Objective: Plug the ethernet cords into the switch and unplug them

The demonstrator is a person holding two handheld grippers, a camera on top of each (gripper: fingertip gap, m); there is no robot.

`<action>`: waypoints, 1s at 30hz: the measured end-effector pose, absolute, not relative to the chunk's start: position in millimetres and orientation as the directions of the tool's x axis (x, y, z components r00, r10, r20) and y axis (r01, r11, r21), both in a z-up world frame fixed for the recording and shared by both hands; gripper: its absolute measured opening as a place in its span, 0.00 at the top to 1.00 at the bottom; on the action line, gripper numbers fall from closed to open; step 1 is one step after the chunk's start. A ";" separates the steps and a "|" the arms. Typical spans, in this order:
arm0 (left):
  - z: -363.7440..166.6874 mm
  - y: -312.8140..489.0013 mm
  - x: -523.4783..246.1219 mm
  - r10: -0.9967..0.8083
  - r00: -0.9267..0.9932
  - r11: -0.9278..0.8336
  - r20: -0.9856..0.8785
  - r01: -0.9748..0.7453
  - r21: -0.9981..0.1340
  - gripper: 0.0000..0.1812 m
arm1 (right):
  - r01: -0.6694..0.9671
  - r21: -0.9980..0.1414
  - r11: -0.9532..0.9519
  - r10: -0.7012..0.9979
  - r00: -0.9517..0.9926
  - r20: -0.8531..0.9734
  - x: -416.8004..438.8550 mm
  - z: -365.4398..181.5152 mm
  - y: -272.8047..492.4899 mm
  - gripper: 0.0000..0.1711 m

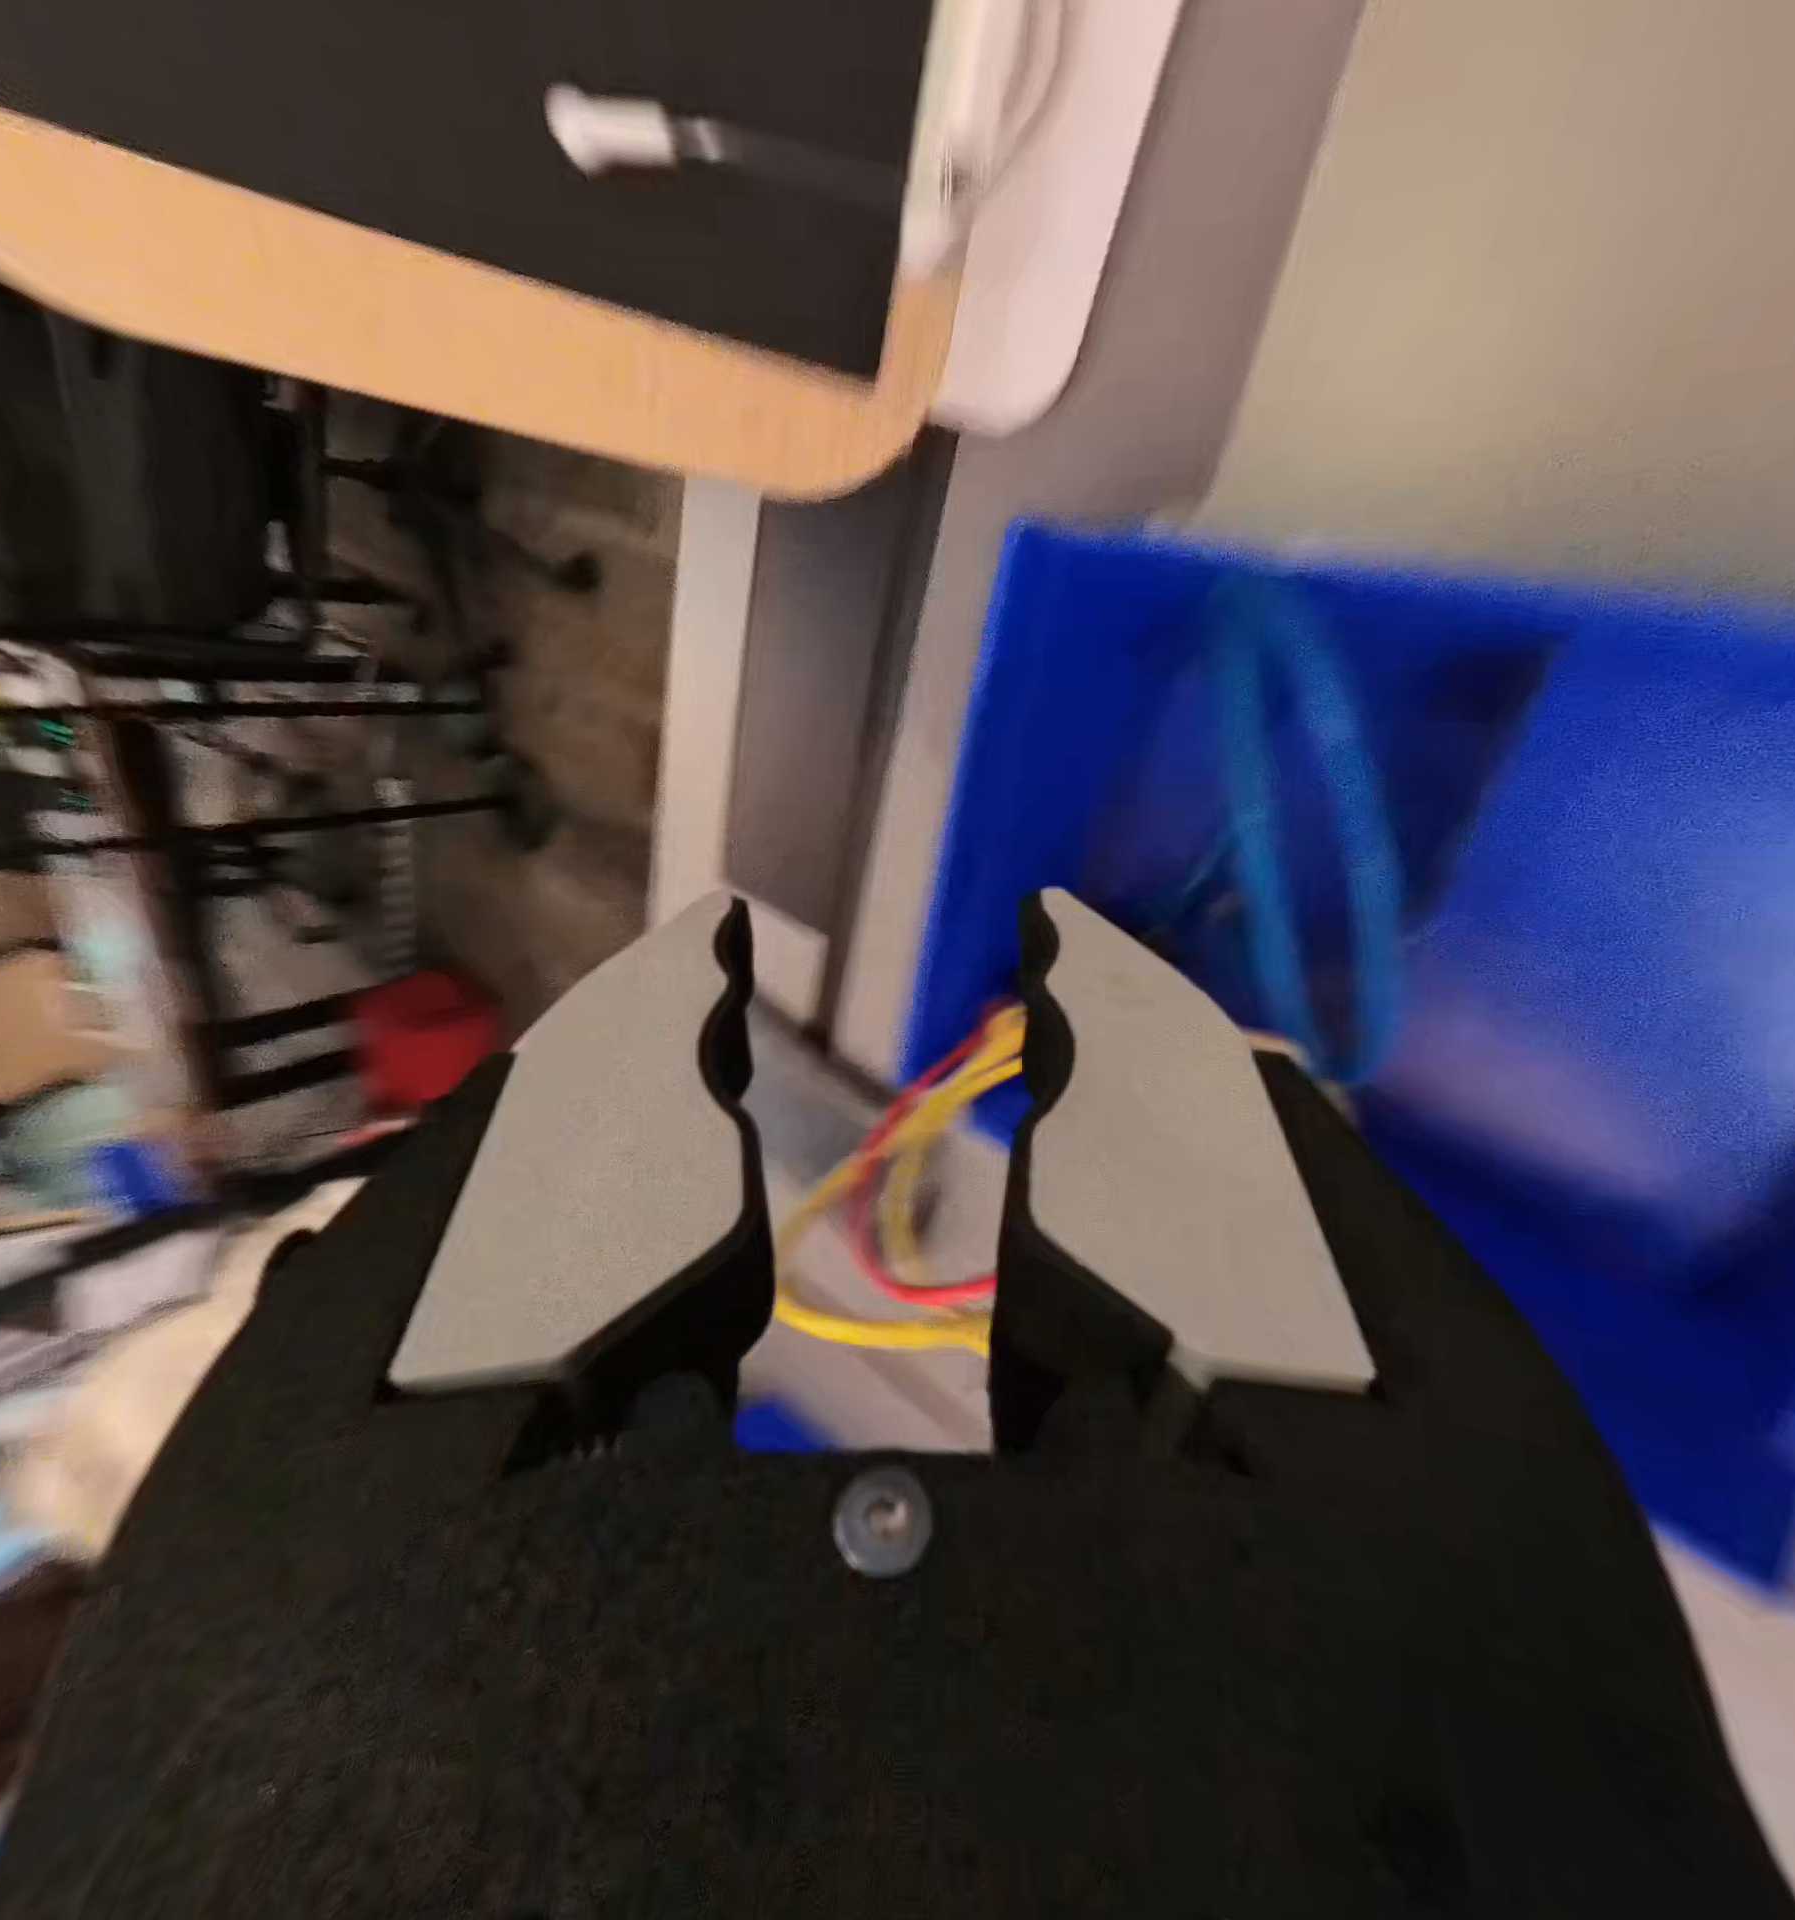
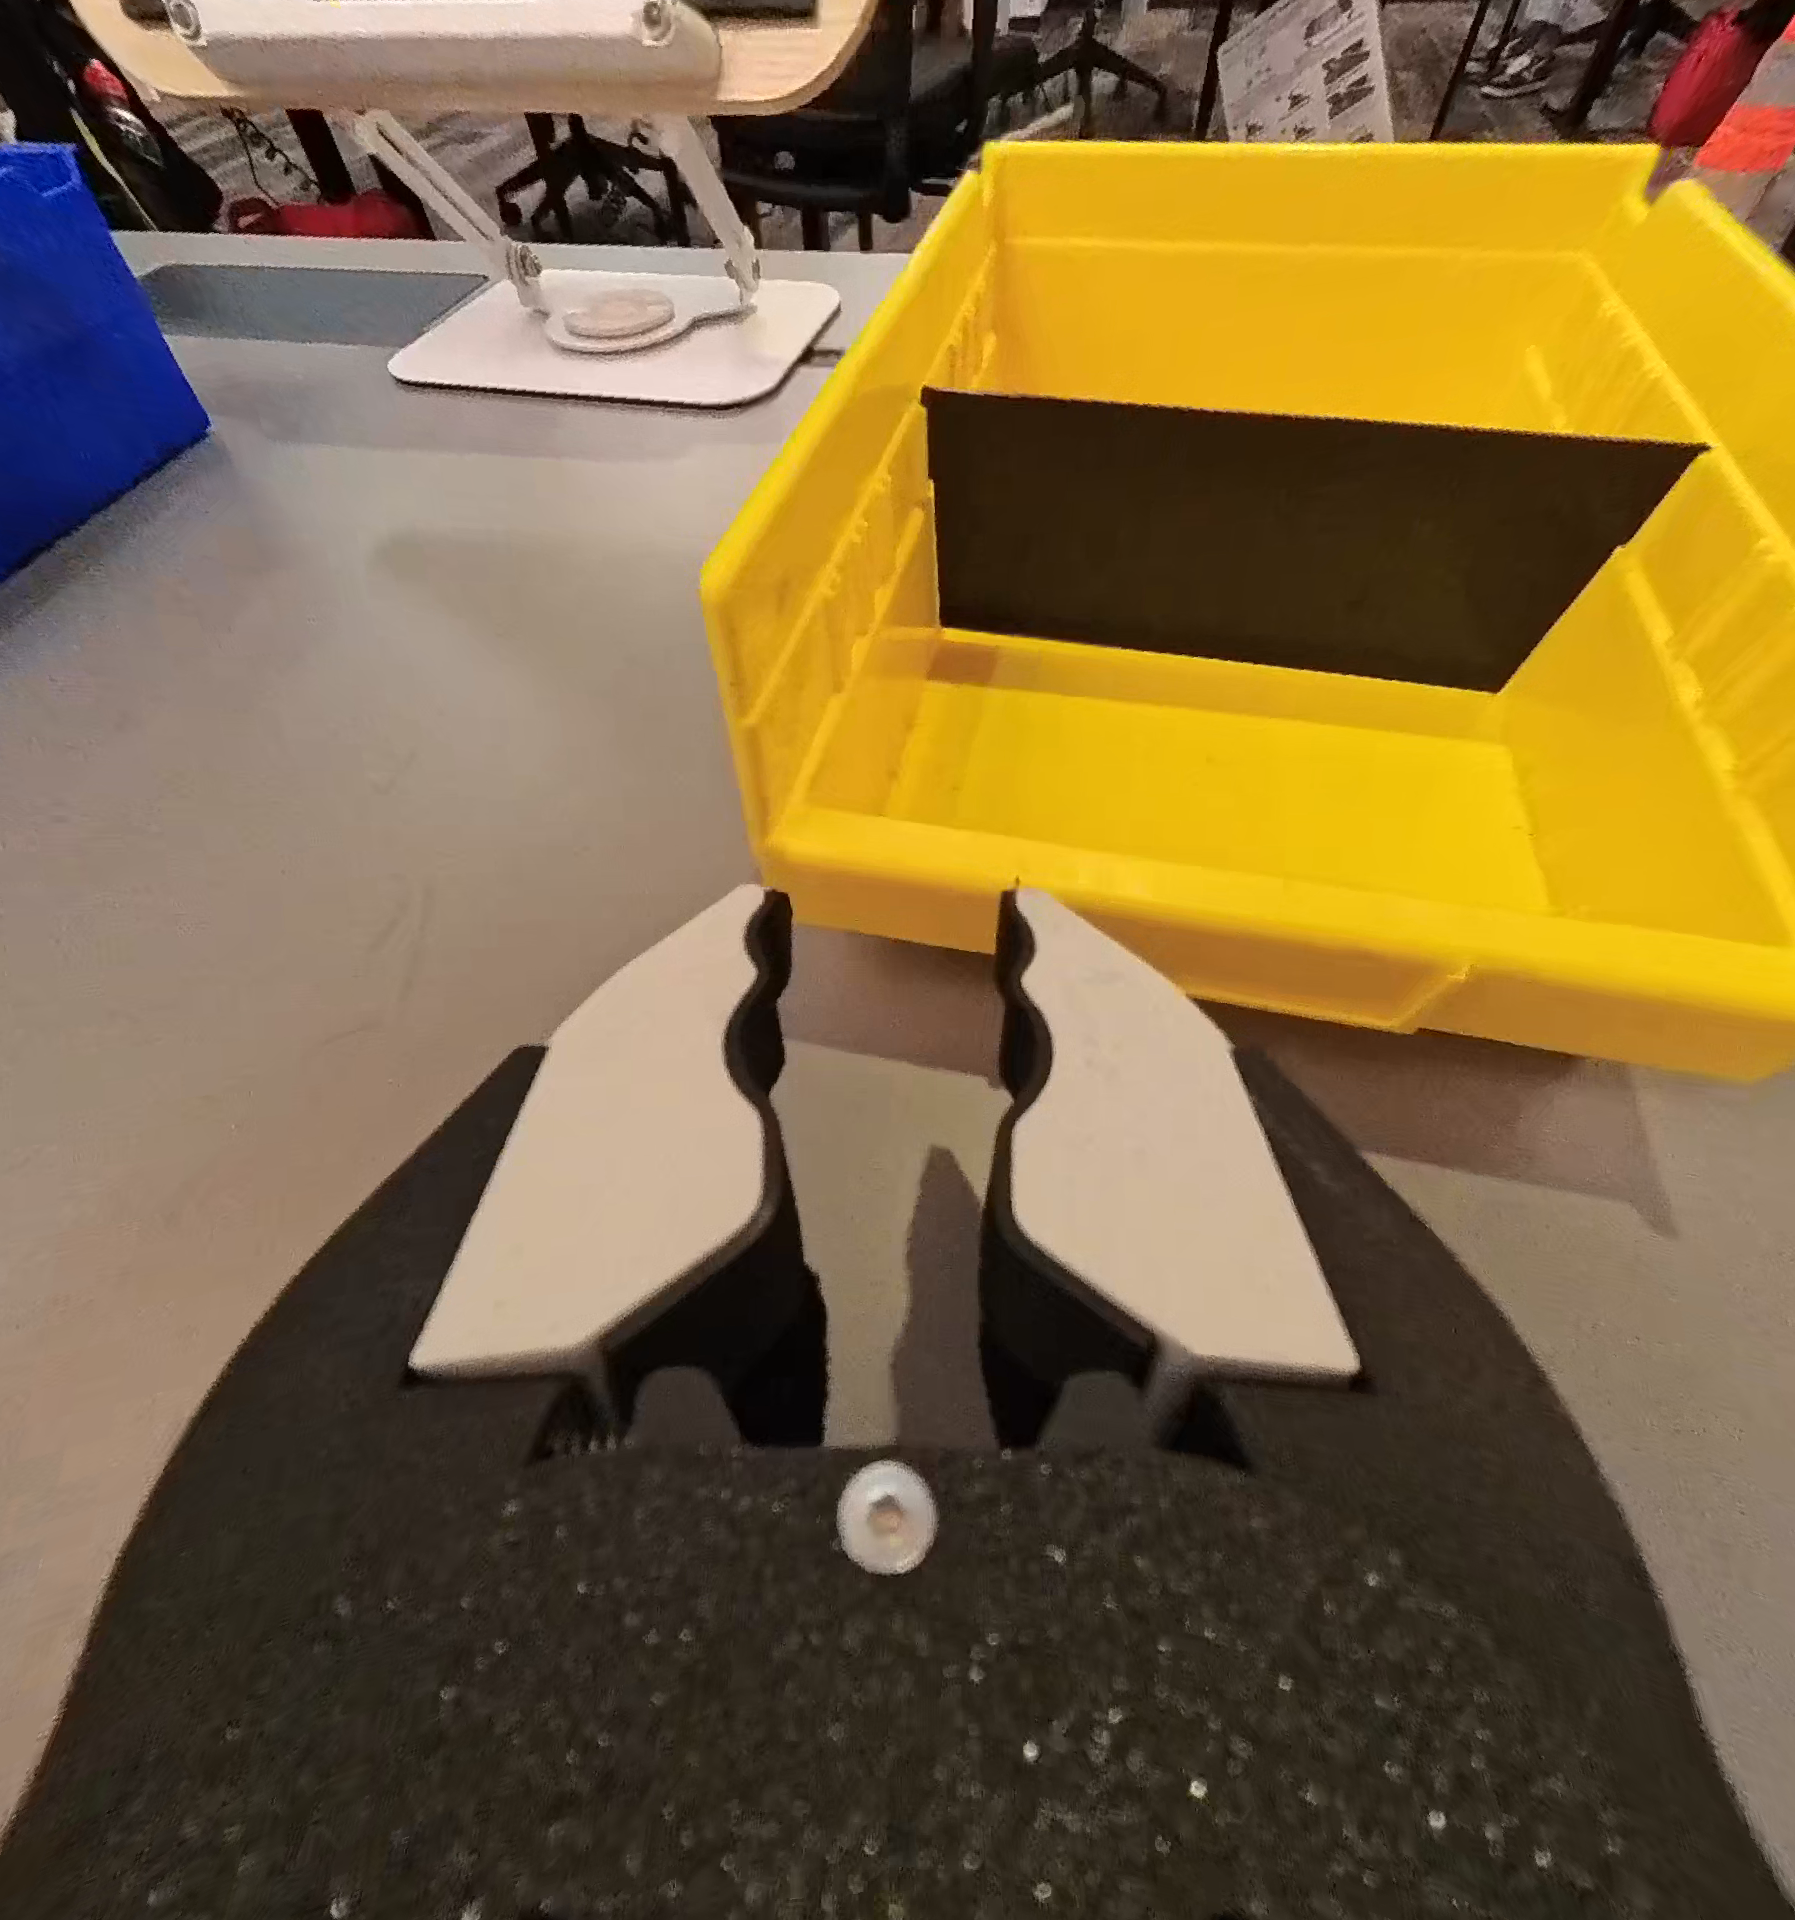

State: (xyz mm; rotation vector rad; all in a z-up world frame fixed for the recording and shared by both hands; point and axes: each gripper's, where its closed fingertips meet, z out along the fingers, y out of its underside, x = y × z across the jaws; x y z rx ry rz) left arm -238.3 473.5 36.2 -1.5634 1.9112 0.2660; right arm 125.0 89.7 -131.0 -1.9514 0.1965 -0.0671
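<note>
Left gripper fills the lower part of the left wrist view: black body, grey fingers spread apart, nothing between them. View is tilted and badly motion-blurred. Through the gap, yellow and red cords loop on a pale surface; their ends cannot be made out. They run up toward the lower corner of a blue bin, which lies to the right, just beyond the right fingertip. Fainter blue cords show against the bin's inside. No switch can be picked out in the blur. A wood-edged desk with a black top crosses the upper left, a white stand at its corner. Dark racks and clutter sit far left, too smeared to name.

Right gripper dominates the bottom of the right wrist view, fingers likewise parted and empty, hovering over a grey table. Its shadow falls on the table between the fingers. A yellow bin stands just ahead and to the right, its low front wall near the fingertips. A black divider stands upright across it; both compartments that show look empty. The blue bin is at the far left edge, well apart from the yellow one. A white stand base rests on the table at the back, between the bins. No cords or switch show in this view.
</note>
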 end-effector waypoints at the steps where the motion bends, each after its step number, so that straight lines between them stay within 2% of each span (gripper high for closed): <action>1: 22.5 495.0 -239.4 -0.756 -0.195 0.324 -0.625 -0.941 -0.099 0.74 | -0.117 -0.924 -0.365 -0.171 0.984 -0.057 126.2 -131.0 88.5 0.78; 2: 5.5 509.6 -241.8 -0.736 -0.295 0.362 -0.610 -0.932 0.014 0.75 | -0.131 -0.923 -0.361 -0.172 0.983 -0.072 127.5 -131.2 87.8 0.78; 4: -29.4 523.3 -249.9 -0.750 -0.435 0.409 -0.499 -0.897 0.168 0.74 | -0.166 -0.920 -0.354 -0.171 0.979 -0.111 129.6 -132.2 87.1 0.78; 8: -68.8 533.4 -264.2 -0.751 -0.591 0.505 -0.293 -0.801 0.322 0.74 | -0.264 -0.903 -0.340 -0.144 0.963 -0.227 127.1 -134.4 87.8 0.78; 12: -92.5 520.3 -272.2 -0.833 -0.545 0.494 -0.100 -0.812 0.310 0.73 | -0.358 -0.879 -0.314 -0.086 0.933 -0.349 118.8 -131.7 91.4 0.77; 15: -112.2 510.4 -283.2 -0.819 -0.572 0.531 -0.046 -0.785 0.319 0.73 | -0.390 -0.867 -0.312 -0.065 0.919 -0.390 115.2 -131.8 93.1 0.76; 22: -151.7 514.7 -293.3 -0.710 -0.687 0.614 -0.153 -0.711 0.342 0.73 | -0.428 -0.842 -0.328 -0.028 0.896 -0.444 109.0 -133.9 98.6 0.76; 30: -154.4 524.2 -299.0 -0.683 -0.693 0.586 -0.231 -0.708 0.393 0.74 | -0.500 -0.802 -0.326 0.015 0.846 -0.533 104.6 -132.4 97.4 0.76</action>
